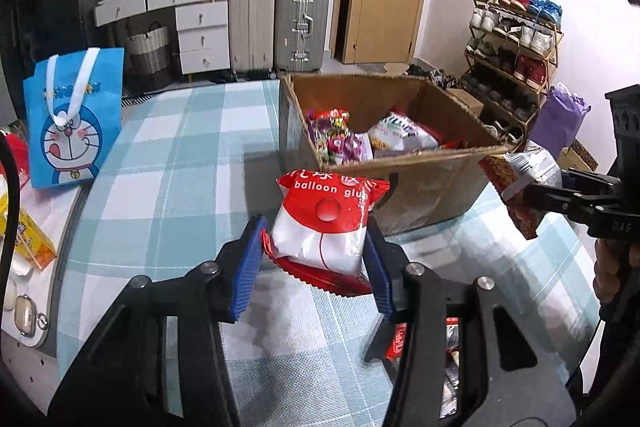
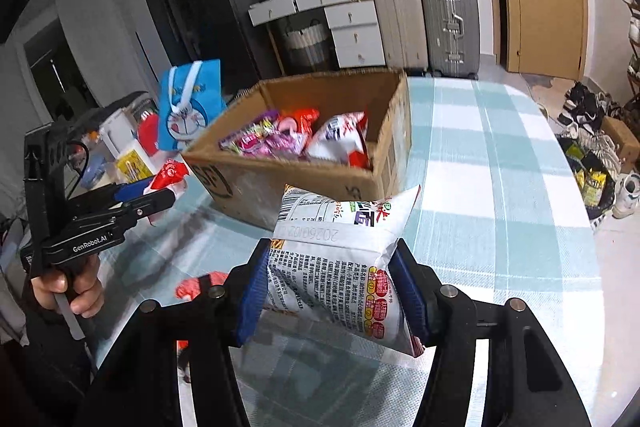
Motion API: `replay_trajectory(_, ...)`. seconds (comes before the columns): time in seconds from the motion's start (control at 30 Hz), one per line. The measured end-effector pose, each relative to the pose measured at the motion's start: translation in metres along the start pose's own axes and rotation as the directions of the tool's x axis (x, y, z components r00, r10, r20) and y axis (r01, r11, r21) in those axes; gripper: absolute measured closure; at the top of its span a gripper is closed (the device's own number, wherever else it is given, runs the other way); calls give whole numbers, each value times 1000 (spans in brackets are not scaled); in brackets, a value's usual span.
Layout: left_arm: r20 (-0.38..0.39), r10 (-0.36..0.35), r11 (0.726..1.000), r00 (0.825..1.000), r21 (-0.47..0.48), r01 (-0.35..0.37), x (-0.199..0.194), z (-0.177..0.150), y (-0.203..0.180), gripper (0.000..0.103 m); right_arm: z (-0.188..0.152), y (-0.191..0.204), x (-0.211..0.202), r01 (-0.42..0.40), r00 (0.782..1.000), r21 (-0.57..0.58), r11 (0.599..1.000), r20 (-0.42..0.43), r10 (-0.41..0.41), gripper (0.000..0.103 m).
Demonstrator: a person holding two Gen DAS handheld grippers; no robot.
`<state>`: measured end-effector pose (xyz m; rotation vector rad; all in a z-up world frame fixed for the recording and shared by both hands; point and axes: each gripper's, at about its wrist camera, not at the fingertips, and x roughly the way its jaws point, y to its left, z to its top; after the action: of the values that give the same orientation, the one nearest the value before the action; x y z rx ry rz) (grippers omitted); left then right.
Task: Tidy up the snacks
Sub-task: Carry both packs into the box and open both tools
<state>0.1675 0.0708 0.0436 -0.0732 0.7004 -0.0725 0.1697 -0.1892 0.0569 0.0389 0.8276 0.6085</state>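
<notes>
The left gripper [image 1: 318, 255] is seen pitched downward, its blue pads [image 1: 249, 267] pressed against both sides of a red-and-white packet [image 1: 326, 223]. The right gripper [image 2: 334, 291] is likewise angled down, its blue pads [image 2: 253, 301] clamped on a white printed packet [image 2: 340, 259]. A bare hand [image 2: 66, 289] is wrapped around the left gripper's handle, as noted from the right wrist view.

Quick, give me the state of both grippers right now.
Left gripper: shut on the red and white "balloon glue" packet.
Right gripper: shut on the white snack bag, printed back facing up.
</notes>
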Motion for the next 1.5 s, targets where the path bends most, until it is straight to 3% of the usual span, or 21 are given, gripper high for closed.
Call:
replay_trajectory(0.23, 58, 9, 1000, 998, 3, -9, -23, 12, -5, 58, 10, 12, -23, 5, 997, -21, 1000, 74, -4, 44)
replay_trajectory(0.63, 108, -7, 999, 994, -32, 10, -24, 45, -16, 58, 43, 23, -27, 16, 988, -45, 999, 156, -9, 44)
replay_trajectory(0.97, 96, -33, 997, 995, -68, 40, 1, 77, -27, 58, 73, 31, -8, 31, 986, -47, 998, 167, -23, 44)
replay_trajectory(1.5, 69, 3, 999, 998, -34, -1, 49, 102, -46, 58, 104, 24, 33, 50, 991, -31, 998, 127, -46, 44)
